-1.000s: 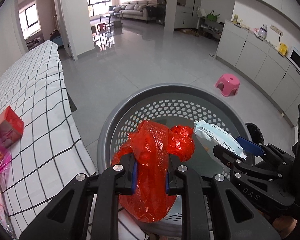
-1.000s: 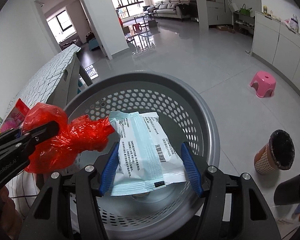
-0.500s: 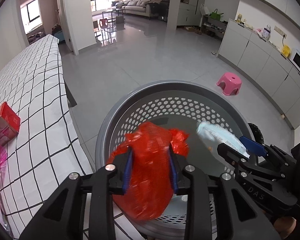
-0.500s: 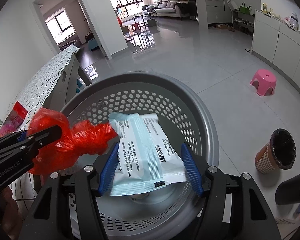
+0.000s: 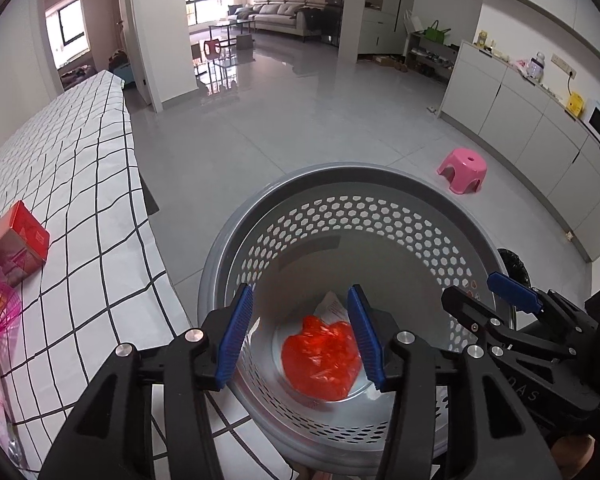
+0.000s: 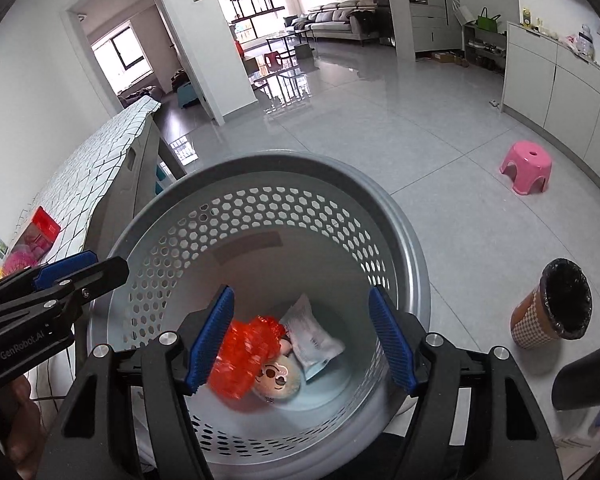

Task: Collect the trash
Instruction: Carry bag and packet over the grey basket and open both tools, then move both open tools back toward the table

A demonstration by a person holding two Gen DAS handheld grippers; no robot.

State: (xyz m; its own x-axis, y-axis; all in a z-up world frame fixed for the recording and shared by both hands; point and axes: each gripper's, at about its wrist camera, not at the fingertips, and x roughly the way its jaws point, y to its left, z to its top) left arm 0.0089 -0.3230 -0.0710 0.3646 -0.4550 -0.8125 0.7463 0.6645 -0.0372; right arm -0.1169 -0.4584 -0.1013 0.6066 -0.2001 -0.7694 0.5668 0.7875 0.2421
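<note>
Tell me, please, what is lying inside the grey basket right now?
At the bottom of the grey basket lie a red plastic bag, a white packet and a round cartoon-face item; whatever lies beneath them is covered.

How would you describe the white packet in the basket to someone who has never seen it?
Look into the grey perforated basket on the floor beside the checked table. At its bottom, the white packet lies right of the red plastic bag; only it is flat, pale and printed.
</note>
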